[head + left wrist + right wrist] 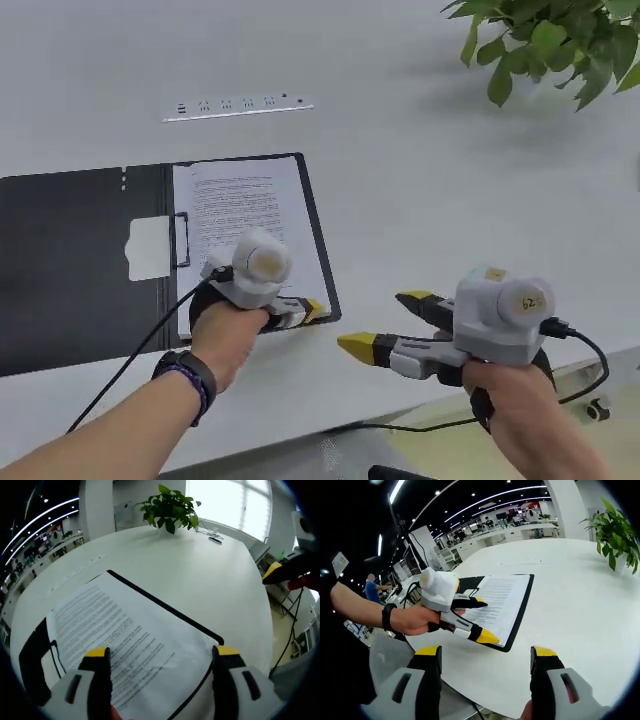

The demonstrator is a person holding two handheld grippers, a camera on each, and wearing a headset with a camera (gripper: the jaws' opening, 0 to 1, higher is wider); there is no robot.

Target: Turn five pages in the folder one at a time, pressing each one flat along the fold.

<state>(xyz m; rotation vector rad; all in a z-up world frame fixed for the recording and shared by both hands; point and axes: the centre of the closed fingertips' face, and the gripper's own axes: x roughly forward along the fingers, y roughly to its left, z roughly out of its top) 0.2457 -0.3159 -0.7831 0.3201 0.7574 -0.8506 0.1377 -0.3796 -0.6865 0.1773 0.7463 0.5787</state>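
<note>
- Two grippers are at work: the left gripper (162,652) hangs over the near right corner of the top page (125,630), and the right gripper (385,320) waits over the bare table (450,200), just right of the folder (70,260).
- Both claws are released, their jaws spread wide and gripping nothing.
- One folder lies open and flat on the table. Its black cover is to the left and the printed page is to the right, held by a clip at the fold.
- I judge the step in hand to be catching the page corner, with no page turned yet.
- To do it well, lower one jaw onto the corner and slide the sheet inward so it bows up. Then close lightly on the top sheet alone.
- Carry it over to the cover in a low arc, because a hard pull could tear it at the clip.
- Then run a closed jaw down along the fold while the right gripper steadies the folder's outer edge.
- Pinching two sheets at once is the main risk, so check the edge before lifting.
- Counted: one folder, one page showing (the sheets beneath cannot be counted), one plant (550,40), one power strip (238,105).
</note>
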